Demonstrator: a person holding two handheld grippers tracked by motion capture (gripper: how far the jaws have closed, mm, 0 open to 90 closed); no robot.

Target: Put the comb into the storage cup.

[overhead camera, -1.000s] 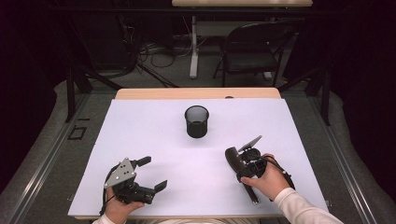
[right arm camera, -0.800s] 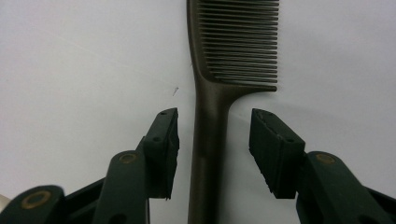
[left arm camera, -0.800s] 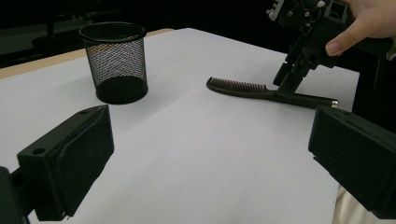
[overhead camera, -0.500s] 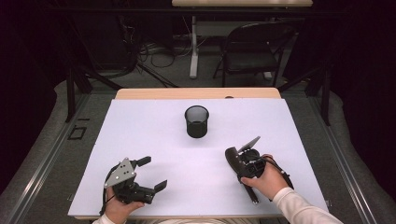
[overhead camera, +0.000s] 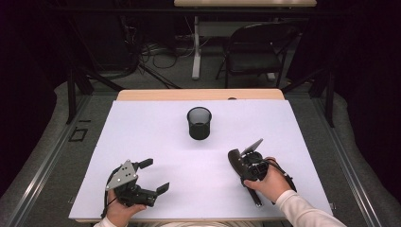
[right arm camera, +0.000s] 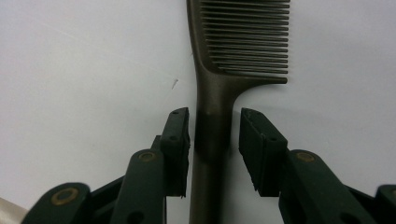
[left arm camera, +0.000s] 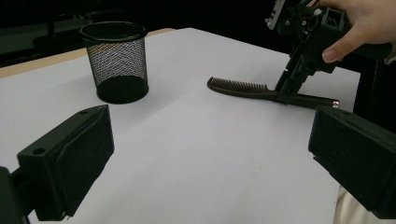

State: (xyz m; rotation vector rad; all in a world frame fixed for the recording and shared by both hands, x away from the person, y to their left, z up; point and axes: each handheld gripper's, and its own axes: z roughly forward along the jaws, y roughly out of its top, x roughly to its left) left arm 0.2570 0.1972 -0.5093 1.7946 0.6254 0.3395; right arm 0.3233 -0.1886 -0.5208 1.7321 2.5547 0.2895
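Note:
A dark comb (right arm camera: 212,93) lies flat on the white table cover, teeth end away from the person (overhead camera: 234,160). My right gripper (right arm camera: 212,126) points down over its handle, one pad on each side. Its jaws have just been closing, and a thin gap still shows between the right pad (right arm camera: 254,140) and the handle. From the left gripper view, the comb (left arm camera: 243,87) lies under the right gripper (left arm camera: 287,95), held by a hand. My left gripper (overhead camera: 154,175) rests open at the near left with nothing between its fingers (left arm camera: 70,158). A black mesh cup (overhead camera: 199,124) stands upright mid-table.
The white cover (overhead camera: 142,127) spans the table, with a strip of wood along the far edge (overhead camera: 198,94). Beyond the table stand a folding chair (overhead camera: 250,52) and cables on the floor. The mesh cup (left arm camera: 114,60) is a short way beyond the comb.

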